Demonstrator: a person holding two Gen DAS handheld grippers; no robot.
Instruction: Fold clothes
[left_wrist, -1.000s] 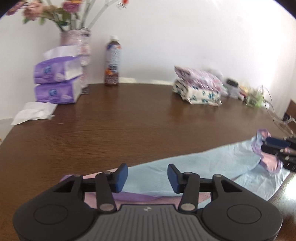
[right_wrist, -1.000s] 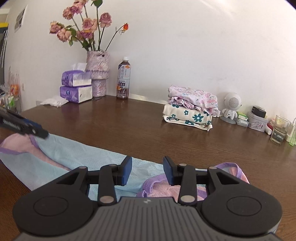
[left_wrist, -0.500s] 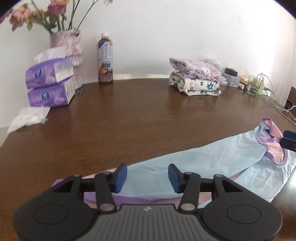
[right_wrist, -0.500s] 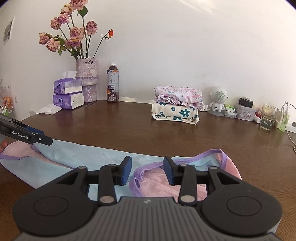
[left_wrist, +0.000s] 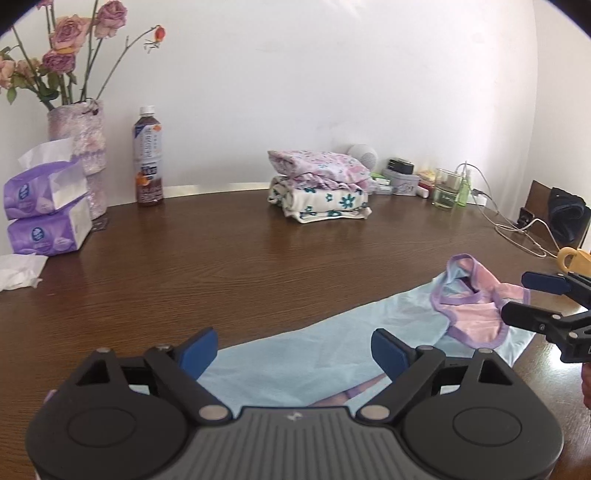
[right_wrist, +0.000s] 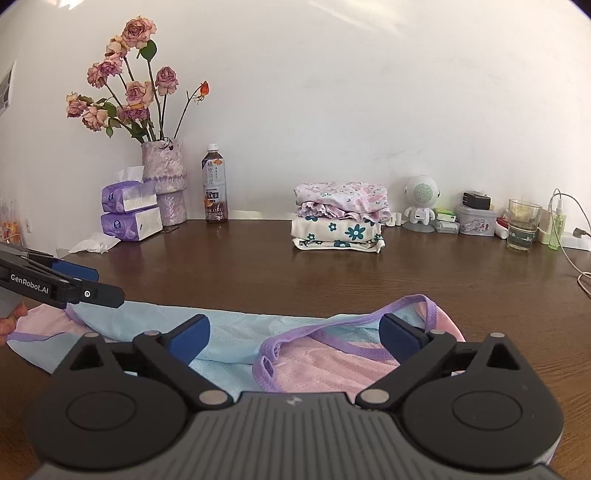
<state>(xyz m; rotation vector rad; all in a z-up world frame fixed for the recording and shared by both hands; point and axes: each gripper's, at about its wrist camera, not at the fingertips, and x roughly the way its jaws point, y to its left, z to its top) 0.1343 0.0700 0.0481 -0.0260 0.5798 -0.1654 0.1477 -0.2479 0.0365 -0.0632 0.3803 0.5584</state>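
A light-blue mesh garment (left_wrist: 295, 354) with pink panels and purple trim lies stretched along the near edge of a dark wood-grain table (left_wrist: 258, 251). The left gripper (left_wrist: 293, 345) and right gripper (right_wrist: 295, 336) both hang over it, fingers spread wide, gripping nothing. Only the right wrist view shows the round white robot-shaped speaker (right_wrist: 421, 201) whole; the left alone shows a yellow object (left_wrist: 572, 258) at the table's right edge.

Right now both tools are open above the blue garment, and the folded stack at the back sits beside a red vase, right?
Not quite. The vase is pale purple, and it stands far left of the folded stack, as the right wrist view shows. Both tools, left and right, are open above the blue garment.
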